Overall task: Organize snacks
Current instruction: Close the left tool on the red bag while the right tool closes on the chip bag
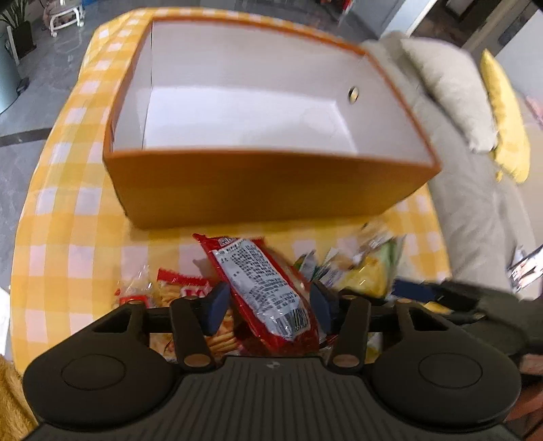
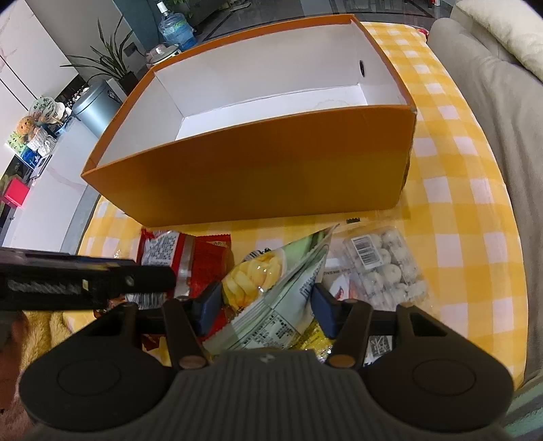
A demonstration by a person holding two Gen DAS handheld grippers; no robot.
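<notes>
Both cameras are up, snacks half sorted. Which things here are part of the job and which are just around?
Part of the job:
orange box
red snack packet between the left jaws
green-and-yellow snack bag between the right jaws
clear tub of white balls
cracker pack

Just around:
checkered tablecloth
sofa cushions
water jug

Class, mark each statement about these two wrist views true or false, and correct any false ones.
1. The orange box has snacks in it. False: its white inside is bare.
2. A red packet sits between the left gripper fingers. True.
3. The right gripper is around a blue can. False: a green and yellow bag lies between its fingers.
4. A clear tub of pale round snacks lies on the checked cloth. True.
</notes>
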